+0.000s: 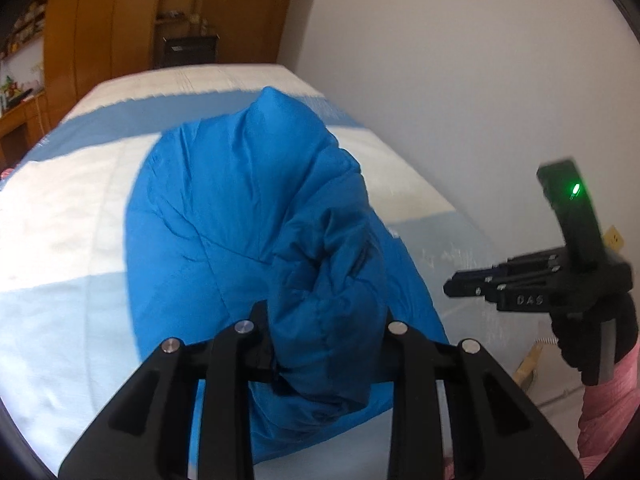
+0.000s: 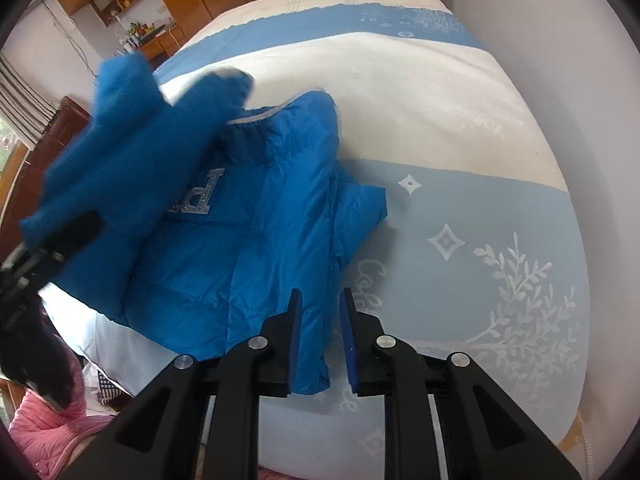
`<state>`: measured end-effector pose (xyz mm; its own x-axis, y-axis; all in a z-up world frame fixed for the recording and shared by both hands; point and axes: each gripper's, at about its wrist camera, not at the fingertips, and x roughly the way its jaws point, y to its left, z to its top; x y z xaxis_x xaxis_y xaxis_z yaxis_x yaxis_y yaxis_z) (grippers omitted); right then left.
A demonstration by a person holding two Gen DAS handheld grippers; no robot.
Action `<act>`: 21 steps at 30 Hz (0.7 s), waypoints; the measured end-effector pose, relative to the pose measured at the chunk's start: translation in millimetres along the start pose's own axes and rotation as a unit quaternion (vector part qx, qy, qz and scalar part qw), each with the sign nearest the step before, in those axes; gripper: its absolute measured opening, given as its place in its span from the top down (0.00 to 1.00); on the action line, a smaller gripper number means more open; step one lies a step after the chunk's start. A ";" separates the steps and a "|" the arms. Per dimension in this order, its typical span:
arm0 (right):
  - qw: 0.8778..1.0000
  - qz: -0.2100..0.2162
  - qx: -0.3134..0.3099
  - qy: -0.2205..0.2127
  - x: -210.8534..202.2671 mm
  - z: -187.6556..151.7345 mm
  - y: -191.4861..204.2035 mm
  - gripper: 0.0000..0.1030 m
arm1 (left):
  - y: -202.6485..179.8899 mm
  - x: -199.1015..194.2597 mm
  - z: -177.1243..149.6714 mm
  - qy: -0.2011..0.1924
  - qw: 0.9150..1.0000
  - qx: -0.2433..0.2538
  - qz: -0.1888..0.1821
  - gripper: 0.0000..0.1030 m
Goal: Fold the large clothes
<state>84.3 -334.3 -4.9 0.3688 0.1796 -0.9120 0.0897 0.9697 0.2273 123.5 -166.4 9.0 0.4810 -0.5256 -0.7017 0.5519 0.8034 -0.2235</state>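
A bright blue padded jacket point(image 2: 248, 240) lies on the bed point(image 2: 440, 100), silver letters point(image 2: 200, 196) showing on its chest. My left gripper point(image 1: 324, 320) is shut on a bunched part of the jacket point(image 1: 240, 200), which it holds raised off the bed. The right wrist view shows that left gripper point(image 2: 80, 228) at the far left, blurred, with the lifted blue sleeve point(image 2: 132, 140) draped from it. My right gripper point(image 2: 320, 308) hovers over the jacket's near right corner, its blue pads point(image 2: 294, 340) apart with nothing pinched. It also shows at the right of the left wrist view as the right gripper point(image 1: 452, 288).
The bed cover point(image 1: 60, 208) is white with pale blue bands. A white wall point(image 1: 480, 80) runs along the bed's right side. Wooden wardrobes and shelves point(image 1: 100, 20) stand beyond the bed. A person's pink sleeve point(image 2: 52, 424) is at the near edge.
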 end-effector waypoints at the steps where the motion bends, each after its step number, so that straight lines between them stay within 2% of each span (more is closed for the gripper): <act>1: 1.000 0.003 0.001 0.002 0.2 0.4 -3.1 0.81 | 1.9 8.6 -2.3 0.010 1.000 0.001 -0.003 0.73; 4: 1.000 0.009 0.002 0.003 1.7 1.0 -4.6 0.81 | 9.8 29.8 -10.4 0.034 0.999 0.000 -0.017 0.71; 9: 1.000 0.011 -0.006 0.003 3.8 3.1 -0.6 0.81 | 34.9 59.7 -11.5 0.048 0.997 -0.027 -0.045 0.70; 18: 1.000 0.020 -0.011 -0.004 4.1 7.3 9.2 0.80 | 47.5 64.5 -15.2 0.040 0.997 -0.035 -0.060 0.69; 19: 1.000 0.020 -0.012 -0.006 3.2 8.3 10.1 0.80 | 33.9 58.0 -19.7 0.039 0.997 -0.034 -0.062 0.68; 21: 1.000 0.021 -0.012 -0.009 1.4 9.6 10.9 0.79 | 37.4 57.8 -21.7 0.038 0.997 -0.036 -0.065 0.68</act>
<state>94.6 -325.1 -0.5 0.3878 0.2176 -0.8957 0.0524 0.9649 0.2572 157.2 -160.6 -54.6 0.3539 -0.6063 -0.7121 0.5551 0.7490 -0.3618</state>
